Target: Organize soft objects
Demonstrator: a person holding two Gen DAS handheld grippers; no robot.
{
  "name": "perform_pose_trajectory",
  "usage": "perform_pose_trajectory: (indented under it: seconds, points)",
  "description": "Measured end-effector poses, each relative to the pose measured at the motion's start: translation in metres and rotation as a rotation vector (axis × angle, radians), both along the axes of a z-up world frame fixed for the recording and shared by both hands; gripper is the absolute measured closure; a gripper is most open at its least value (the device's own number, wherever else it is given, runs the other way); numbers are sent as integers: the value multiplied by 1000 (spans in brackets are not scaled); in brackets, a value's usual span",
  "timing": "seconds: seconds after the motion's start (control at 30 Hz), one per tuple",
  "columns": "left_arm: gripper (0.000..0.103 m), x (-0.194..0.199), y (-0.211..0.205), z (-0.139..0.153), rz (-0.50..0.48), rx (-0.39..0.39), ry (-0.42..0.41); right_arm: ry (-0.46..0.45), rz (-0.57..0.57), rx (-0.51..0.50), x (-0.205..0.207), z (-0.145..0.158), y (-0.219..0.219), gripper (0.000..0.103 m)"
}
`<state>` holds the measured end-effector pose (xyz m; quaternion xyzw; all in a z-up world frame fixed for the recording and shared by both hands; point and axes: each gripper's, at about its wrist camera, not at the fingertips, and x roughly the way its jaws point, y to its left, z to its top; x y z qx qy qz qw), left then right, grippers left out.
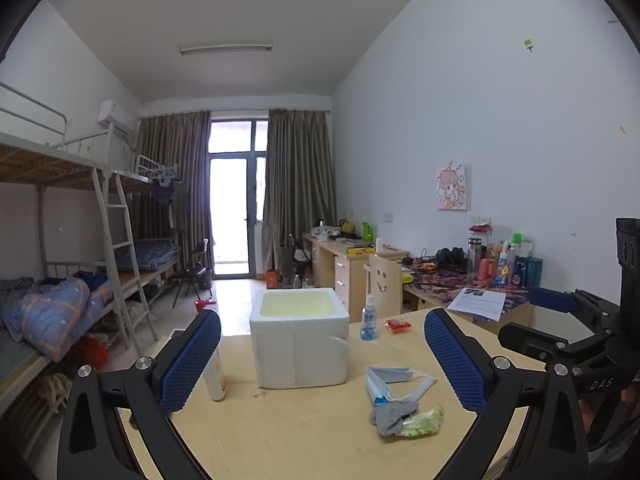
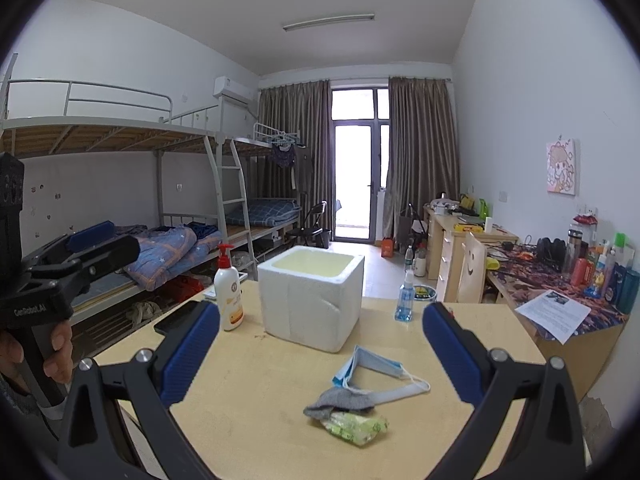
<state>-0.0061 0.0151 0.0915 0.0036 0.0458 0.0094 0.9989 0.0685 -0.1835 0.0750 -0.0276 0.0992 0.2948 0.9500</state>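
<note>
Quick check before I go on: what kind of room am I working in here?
Most likely a shared dorm room: metal bunk beds with a ladder line one wall, study desks crowded with toiletries line the other, and a curtained glass balcony door closes the far end.

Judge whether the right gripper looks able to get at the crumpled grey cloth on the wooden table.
Probably yes: the right gripper is open, and the crumpled grey cloth lies just ahead between its fingers, partly over a green packet, nothing blocking.
</note>
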Motion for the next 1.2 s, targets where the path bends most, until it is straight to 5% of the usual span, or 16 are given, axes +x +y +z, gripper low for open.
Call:
perform_pose_trajectory:
  seconds: [0.67, 1.2]
  points:
    - [1, -16, -3, -60, 7, -11, -2, 34, -30, -7, -21, -56, -7, 0]
    - [1, -19, -4, -99, -10, -27, 92, 57, -33, -34, -33, -89, -7, 0]
